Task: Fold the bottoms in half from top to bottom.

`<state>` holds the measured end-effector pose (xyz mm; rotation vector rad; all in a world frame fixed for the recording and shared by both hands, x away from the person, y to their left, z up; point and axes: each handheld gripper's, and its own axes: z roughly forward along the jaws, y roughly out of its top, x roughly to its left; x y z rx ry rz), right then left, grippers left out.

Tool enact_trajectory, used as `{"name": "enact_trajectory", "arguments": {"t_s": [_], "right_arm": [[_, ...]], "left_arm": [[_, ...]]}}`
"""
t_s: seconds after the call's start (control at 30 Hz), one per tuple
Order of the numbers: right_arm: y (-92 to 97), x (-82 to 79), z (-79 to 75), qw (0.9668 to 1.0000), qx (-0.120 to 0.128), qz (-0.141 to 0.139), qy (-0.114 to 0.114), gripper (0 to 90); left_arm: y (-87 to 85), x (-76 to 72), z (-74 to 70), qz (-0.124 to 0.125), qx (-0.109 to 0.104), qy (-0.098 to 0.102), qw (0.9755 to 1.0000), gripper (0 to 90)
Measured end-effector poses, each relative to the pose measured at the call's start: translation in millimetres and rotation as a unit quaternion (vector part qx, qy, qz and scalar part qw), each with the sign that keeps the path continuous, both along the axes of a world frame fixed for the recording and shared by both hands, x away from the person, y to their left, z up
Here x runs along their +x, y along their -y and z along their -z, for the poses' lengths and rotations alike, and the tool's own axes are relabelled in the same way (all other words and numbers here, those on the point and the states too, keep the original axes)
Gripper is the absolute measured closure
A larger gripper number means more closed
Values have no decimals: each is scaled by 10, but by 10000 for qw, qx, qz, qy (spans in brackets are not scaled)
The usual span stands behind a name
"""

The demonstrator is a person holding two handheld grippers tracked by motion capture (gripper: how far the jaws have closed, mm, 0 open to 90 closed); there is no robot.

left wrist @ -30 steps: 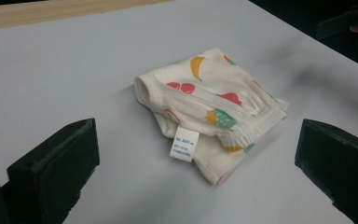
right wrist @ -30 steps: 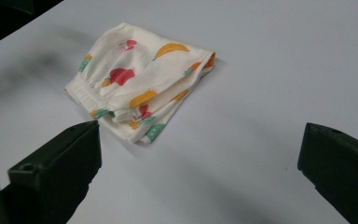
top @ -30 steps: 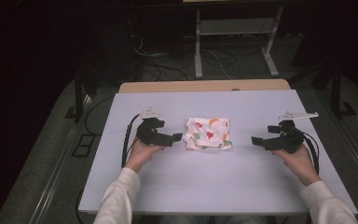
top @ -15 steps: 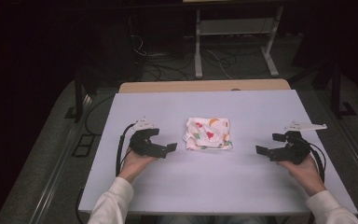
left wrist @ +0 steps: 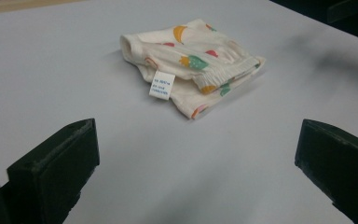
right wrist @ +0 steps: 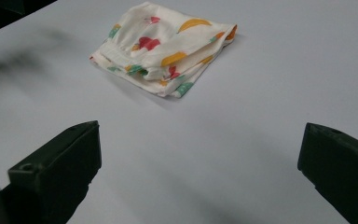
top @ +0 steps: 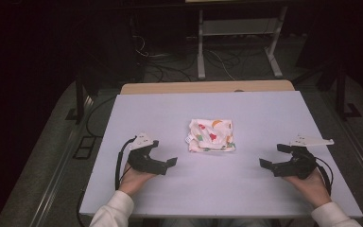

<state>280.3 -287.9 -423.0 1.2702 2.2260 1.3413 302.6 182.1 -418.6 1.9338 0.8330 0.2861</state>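
Both grippers, L (top: 163, 153) & R (top: 271, 155), fingers released, flank folded cloth (top: 211, 135) w/o touching

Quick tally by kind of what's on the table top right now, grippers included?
Folded printed cloth: 1
Grippers: 2, the left gripper and the right gripper, both open and apart from the cloth
Total: 3

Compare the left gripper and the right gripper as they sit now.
The left gripper lies nearer the folded cloth; the right gripper sits farther out, by the table edge. The left gripper view shows the cloth's white label; the right gripper view shows its unlabelled side. Both are open, holding nothing, and point inward toward the cloth.
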Motion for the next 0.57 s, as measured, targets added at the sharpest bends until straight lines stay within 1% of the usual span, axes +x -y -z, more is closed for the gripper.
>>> {"name": "enact_trajectory", "arguments": {"t_s": [0.1, 0.27, 0.33, 0.4, 0.47, 0.57], "right_arm": [[-19, -71, 19, 10000, -4, -49, -4, 0], [-37, -160, 60, 9999, -53, -102, 11, 0], [-42, -189, 76, 9999, -48, -123, 14, 0], [-40, -207, 86, 9999, -54, -117, 40, 0], [-36, -208, 93, 9999, -100, -104, 59, 0], [-31, -207, 109, 9999, -119, -84, 59, 0]], "left_arm": [[-42, -51, 27, -49, 46, 52, 10000, 0], [-106, -118, 52, -94, -3, 103, 9999, 0], [-119, -141, 66, -53, -13, 102, 9999, 0], [-116, -159, 79, -27, 46, 111, 9999, 0], [-103, -174, 85, 47, 133, 169, 9998, 0], [-96, -180, 94, 102, 166, 196, 9996, 0]]}}
